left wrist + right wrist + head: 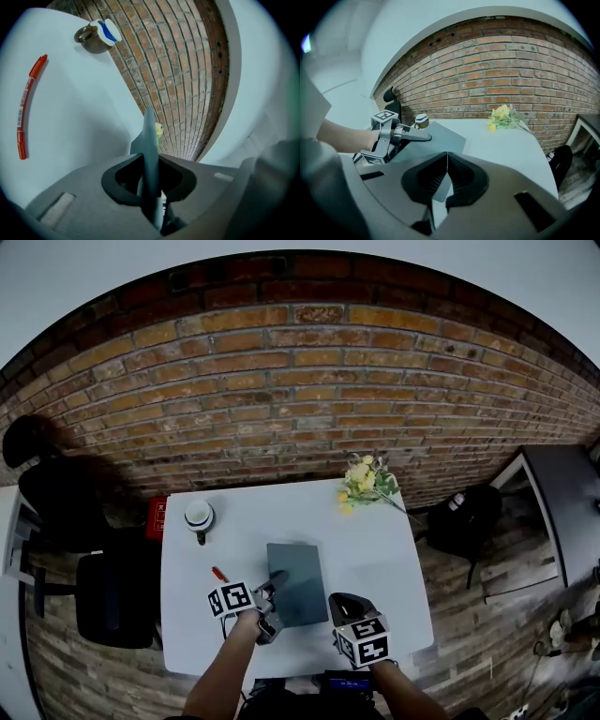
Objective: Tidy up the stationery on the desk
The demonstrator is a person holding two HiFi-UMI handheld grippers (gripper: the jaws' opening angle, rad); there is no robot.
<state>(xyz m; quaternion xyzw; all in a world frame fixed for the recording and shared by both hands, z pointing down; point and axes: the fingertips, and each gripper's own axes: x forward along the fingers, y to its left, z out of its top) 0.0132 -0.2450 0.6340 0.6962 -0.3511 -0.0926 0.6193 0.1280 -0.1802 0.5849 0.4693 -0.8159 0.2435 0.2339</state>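
Left gripper is clamped on the edge of the grey notebook, mid-desk. Right gripper is pinched tight, looks like on the near corner, though that's hard to confirm. I'd lift both ends evenly and keep it flat so the cover doesn't twist.

Red pen, left of grey folder: near end hidden behind left gripper. White-topped item beyond folder's left corner: possibly a cup.

Left claw clamped on notebook edge, right claw jaws together, pointing downward.
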